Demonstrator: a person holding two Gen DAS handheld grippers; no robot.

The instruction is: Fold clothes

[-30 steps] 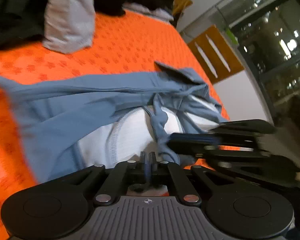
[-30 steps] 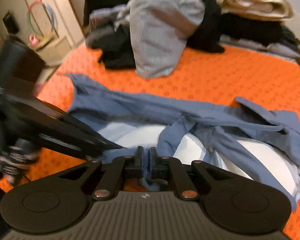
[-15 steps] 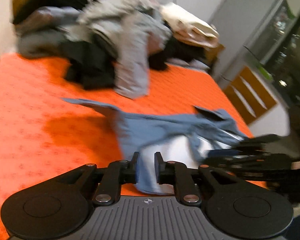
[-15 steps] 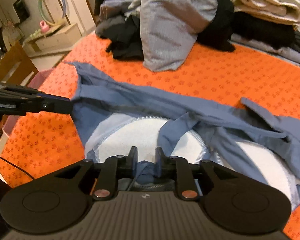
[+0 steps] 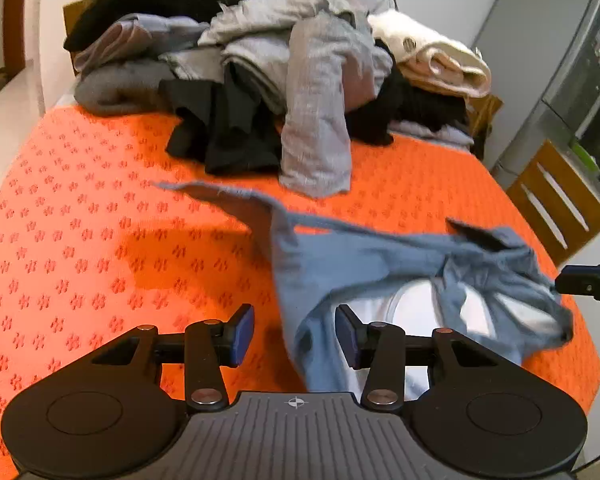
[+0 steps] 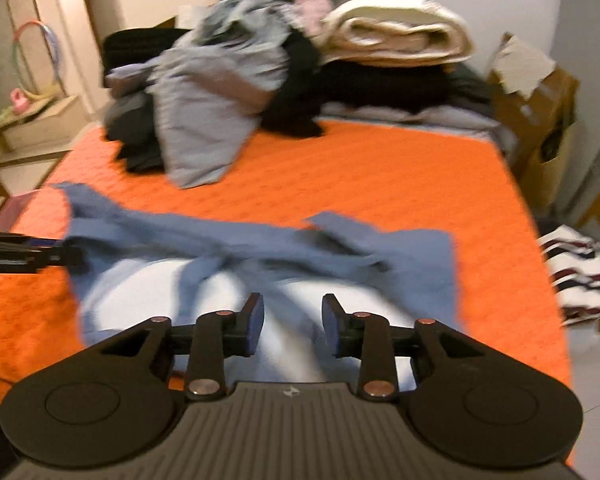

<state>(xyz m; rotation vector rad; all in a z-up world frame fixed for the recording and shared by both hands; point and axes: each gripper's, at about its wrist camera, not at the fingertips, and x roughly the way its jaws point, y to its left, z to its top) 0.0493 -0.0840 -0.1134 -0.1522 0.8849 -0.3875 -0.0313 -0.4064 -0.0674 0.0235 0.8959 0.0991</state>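
A blue garment with a white lining [image 5: 380,264] lies crumpled on the orange bedspread [image 5: 80,240], near the front edge. It also shows in the right wrist view [image 6: 260,248]. My left gripper [image 5: 295,338] is open and empty, above the garment's left end. My right gripper [image 6: 293,326] is open and empty, above the white lining at the garment's near edge. The right gripper's tip shows at the right edge of the left wrist view [image 5: 588,282]. The left gripper's tip shows at the left edge of the right wrist view [image 6: 24,256].
A pile of grey and black clothes [image 5: 268,92] and a rolled cream blanket [image 6: 396,32] fill the far end of the bed. A cardboard box [image 6: 536,112] and a striped cloth [image 6: 576,276] lie off the bed's right side. A wooden cabinet [image 5: 556,204] stands right.
Both grippers were shut on the blue garment's near edge one second ago. Both have opened, let it go and pulled back. The garment now lies loose on the bedspread.
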